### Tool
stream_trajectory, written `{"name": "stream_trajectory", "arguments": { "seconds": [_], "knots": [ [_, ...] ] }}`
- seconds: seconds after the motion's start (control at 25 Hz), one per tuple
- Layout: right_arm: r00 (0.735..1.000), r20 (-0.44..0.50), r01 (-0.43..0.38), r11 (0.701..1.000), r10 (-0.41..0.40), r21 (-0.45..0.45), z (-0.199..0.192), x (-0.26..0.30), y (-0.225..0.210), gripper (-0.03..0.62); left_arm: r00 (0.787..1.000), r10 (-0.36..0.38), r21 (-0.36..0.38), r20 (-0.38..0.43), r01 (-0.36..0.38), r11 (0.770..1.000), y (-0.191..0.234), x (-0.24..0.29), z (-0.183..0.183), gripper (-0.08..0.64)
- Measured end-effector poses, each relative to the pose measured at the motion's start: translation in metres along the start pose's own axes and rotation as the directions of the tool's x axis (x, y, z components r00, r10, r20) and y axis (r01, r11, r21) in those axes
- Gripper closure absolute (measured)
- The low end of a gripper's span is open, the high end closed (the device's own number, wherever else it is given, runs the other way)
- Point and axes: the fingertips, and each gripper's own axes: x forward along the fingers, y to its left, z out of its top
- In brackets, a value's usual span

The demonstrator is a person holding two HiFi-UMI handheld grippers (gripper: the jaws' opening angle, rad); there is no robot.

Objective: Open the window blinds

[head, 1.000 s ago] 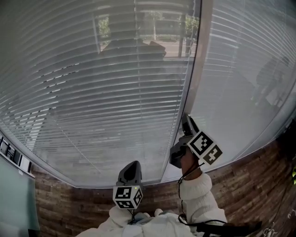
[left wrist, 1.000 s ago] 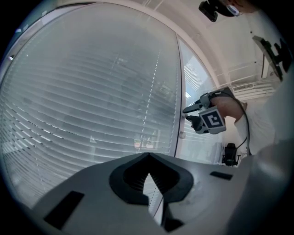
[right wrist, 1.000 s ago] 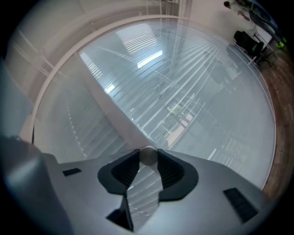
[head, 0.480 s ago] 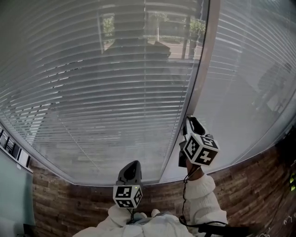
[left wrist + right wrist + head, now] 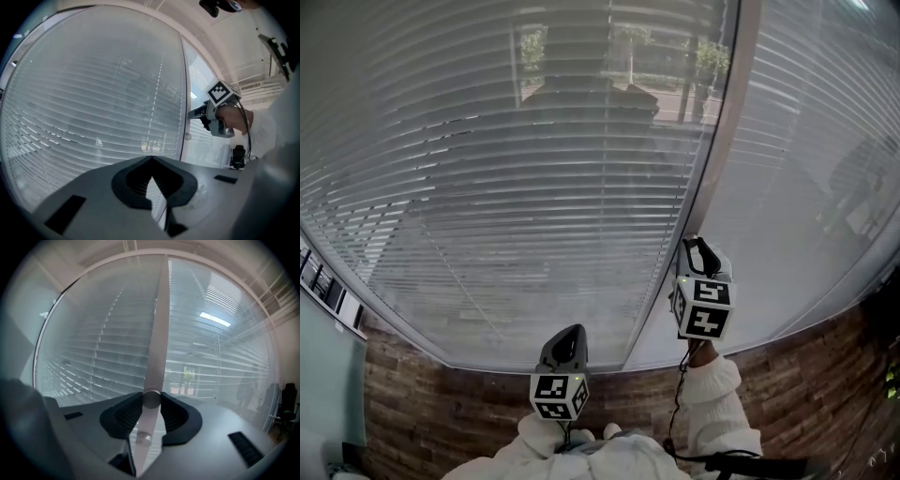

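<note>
Slatted blinds (image 5: 516, 187) hang behind glass on both sides of a pale upright frame post (image 5: 717, 150). In the right gripper view a small round knob (image 5: 151, 398) on that post (image 5: 159, 319) sits between the ribbed pads, and my right gripper (image 5: 151, 399) is shut on it. From the head view this gripper (image 5: 695, 246) points level at the post. My left gripper (image 5: 567, 339) is held low in front of the left pane, away from the glass, with its tips (image 5: 151, 158) together and nothing between them. It also sees the right gripper (image 5: 194, 114) at the post.
A second small knob (image 5: 143, 438) sits lower on the post. A brick-patterned wall (image 5: 806, 361) runs under the window. The right blind panel (image 5: 811, 141) is mostly closed. White sleeves (image 5: 712, 398) show at the bottom. An office chair (image 5: 287, 401) stands far right.
The right gripper has rolled about its own axis on the knob, and its marker cube now sits upright instead of tilted to the right. The left gripper has stayed put.
</note>
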Motion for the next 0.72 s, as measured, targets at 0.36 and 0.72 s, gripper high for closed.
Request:
{"name": "stream_trajectory", "arguments": {
  "seconds": [0.36,0.72],
  "knots": [
    [0.999,-0.034,0.005,0.961,-0.014,-0.278,0.0038,-0.0015,0.0064,0.462,1.000,0.000,-0.003,-0.006,0.000,1.000,-0.0010,0.0018,-0.0034,0.561],
    [0.998,-0.050,0.010,0.868,-0.040,-0.497,0.0028,-0.0012,0.0101,0.462,1.000,0.014,-0.005,-0.008,-0.014,1.000,-0.0001,0.0048,-0.0045,0.561]
  ]
}}
